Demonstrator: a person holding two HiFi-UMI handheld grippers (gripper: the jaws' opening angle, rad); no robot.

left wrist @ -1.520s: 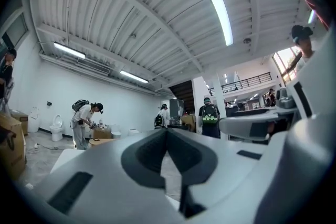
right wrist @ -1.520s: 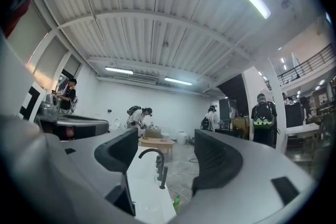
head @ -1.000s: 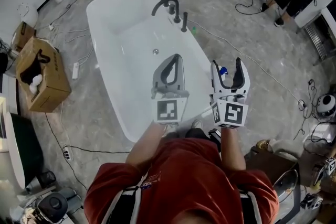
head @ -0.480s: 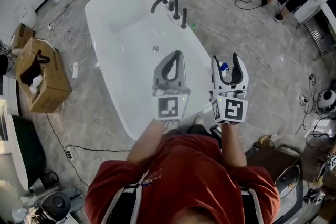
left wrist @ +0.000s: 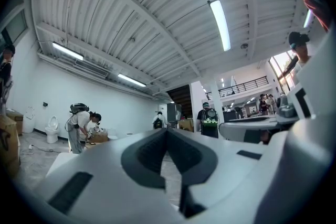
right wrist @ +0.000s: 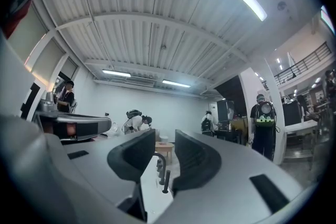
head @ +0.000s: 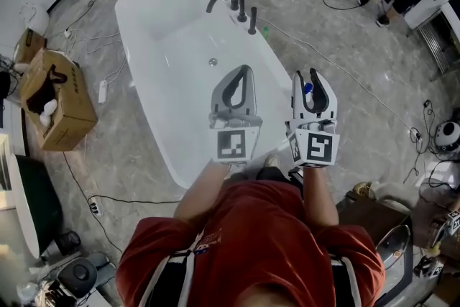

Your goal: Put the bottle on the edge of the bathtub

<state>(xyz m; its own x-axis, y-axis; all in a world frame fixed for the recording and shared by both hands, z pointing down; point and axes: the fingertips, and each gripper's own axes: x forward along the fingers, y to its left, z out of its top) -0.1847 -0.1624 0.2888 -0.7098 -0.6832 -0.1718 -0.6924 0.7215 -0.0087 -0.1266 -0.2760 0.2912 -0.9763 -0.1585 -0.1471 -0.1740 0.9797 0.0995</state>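
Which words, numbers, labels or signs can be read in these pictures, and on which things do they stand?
No readable text in any view.
Left marker cube and right marker cube: black-and-white square patterns only, no letters or numbers.
Cardboard box: any print is too small and blurred to read.

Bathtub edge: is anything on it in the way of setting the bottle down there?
Nothing visible does. The white bathtub's right rim lies bare up to the black faucet fittings. The right gripper is closing with nothing between its jaws; a small blue bit, perhaps the bottle's cap, shows beneath it.
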